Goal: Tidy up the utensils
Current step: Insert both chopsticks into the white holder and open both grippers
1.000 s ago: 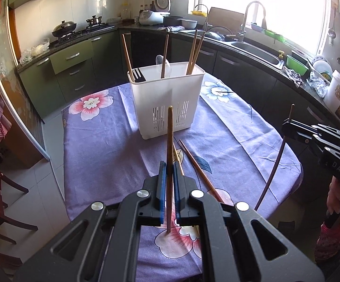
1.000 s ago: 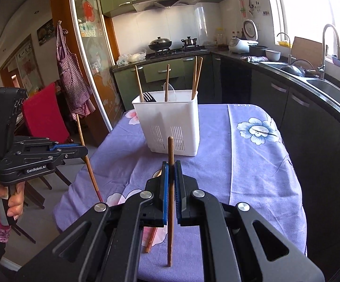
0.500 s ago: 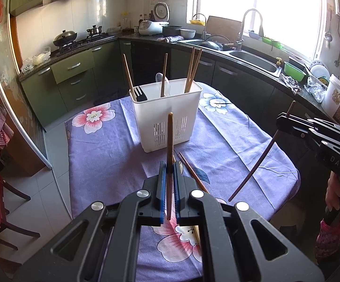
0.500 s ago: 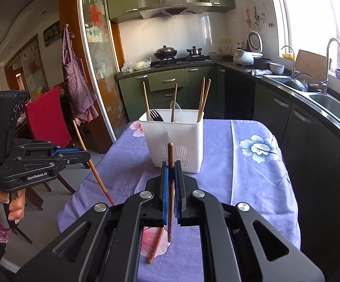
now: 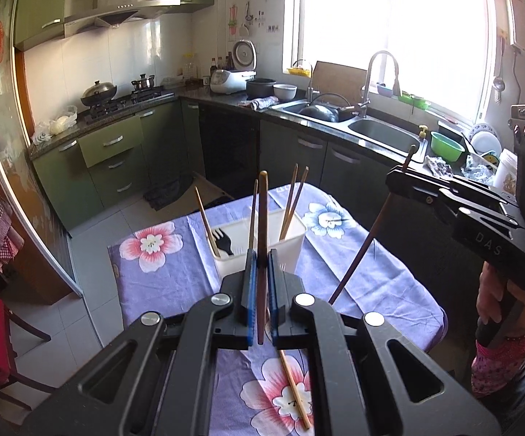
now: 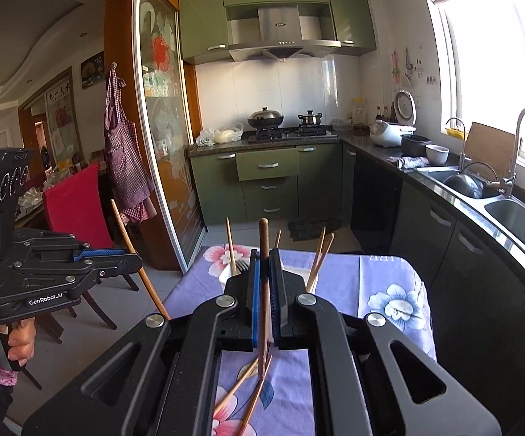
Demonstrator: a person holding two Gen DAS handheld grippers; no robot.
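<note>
Left wrist view: both grippers (image 5: 259, 287) (image 6: 262, 290) clench a chopstick (image 5: 262, 218) (image 6: 263, 254); holder (image 5: 291, 232) at 12 o'clock part-filled, loose chopsticks (image 5: 293, 388) at 6 o'clock remain.

Both handheld devices were matte black with blue-lined fingers (image 5: 251, 292) and round silver screws; the left gripper (image 6: 131, 259) carried white "GenRobot.AI" lettering, the right gripper (image 5: 395, 178) "DAS". The person wore pink dotted sleeves (image 5: 504, 358).
</note>
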